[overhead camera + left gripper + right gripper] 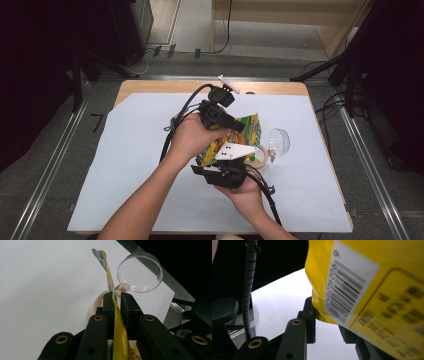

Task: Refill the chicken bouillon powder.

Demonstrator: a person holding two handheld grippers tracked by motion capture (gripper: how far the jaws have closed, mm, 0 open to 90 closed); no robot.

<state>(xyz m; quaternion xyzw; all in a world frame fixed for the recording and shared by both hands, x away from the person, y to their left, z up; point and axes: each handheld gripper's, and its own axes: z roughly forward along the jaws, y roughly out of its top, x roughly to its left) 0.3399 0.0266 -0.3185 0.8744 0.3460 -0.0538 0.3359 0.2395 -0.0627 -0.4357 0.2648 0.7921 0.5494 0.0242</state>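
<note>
I'm looking at what is probably a lab or recording studio: black stands are flanking the white-covered surface, metal rails are running along grey carpet, cables are trailing over the floor, and dark drapes are closing off both sides.

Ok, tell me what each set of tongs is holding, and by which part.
Both hold the yellow snack bag: left tongs pinch its thin edge; right tongs grip its lower corner.

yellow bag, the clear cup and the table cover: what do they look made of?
Yellow bag: likely thin plastic film, glossy; it creases, catches glare and carries a printed barcode. Clear cup: probably rigid transparent plastic, smooth; the surface beneath shows through, though glass can't be excluded. Table cover: looks like matte white paper or thin sheet, flat, cut edges.
</note>
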